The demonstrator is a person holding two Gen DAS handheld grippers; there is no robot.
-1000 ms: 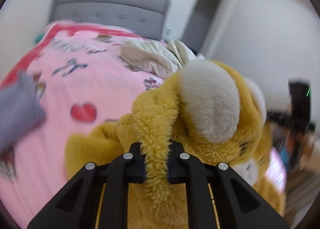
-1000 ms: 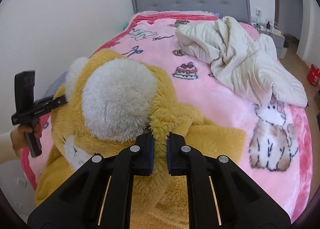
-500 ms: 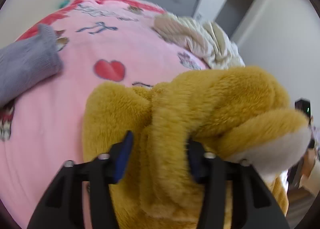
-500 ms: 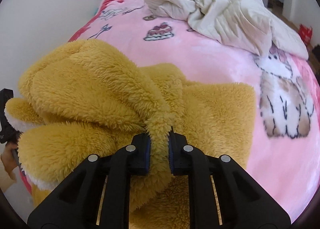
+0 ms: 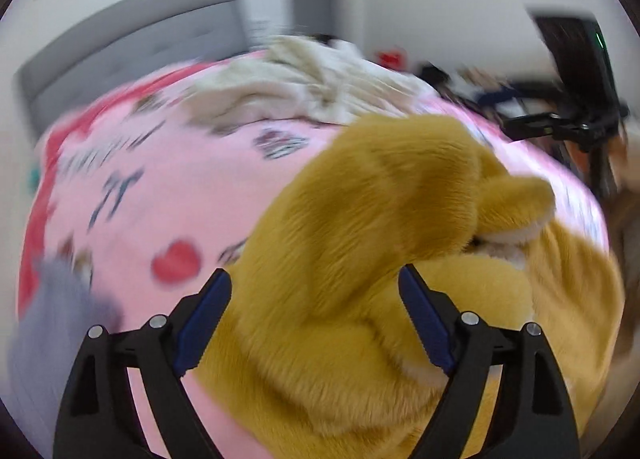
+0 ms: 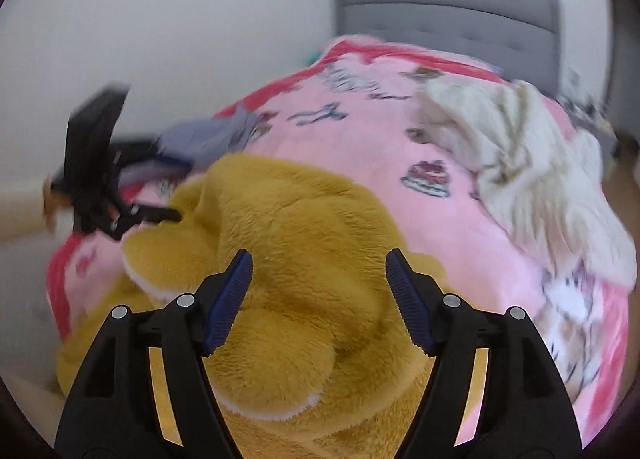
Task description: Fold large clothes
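Observation:
A thick mustard-yellow fleece garment [image 5: 372, 243] with white trim lies bunched on the pink patterned bed cover [image 5: 168, 195]. It also fills the right wrist view [image 6: 304, 243]. My left gripper [image 5: 316, 295] is open, its blue pads wide apart on either side of the fleece. My right gripper [image 6: 320, 271] is open too, its jaws spread just over the fleece. The left gripper shows in the right wrist view [image 6: 120, 215] at the garment's left edge. The right gripper's body shows at the far right of the left wrist view [image 5: 576, 115].
A cream quilted blanket [image 6: 532, 163] lies crumpled at the bed's far right. A grey garment [image 6: 212, 135] lies at the left edge, also in the left wrist view [image 5: 52, 323]. A grey headboard [image 6: 448, 15] and white walls stand behind.
Both grippers have opened and let go of the yellow fleece. The garment has dropped and settled folded over on the bed. Both views are blurred by movement.

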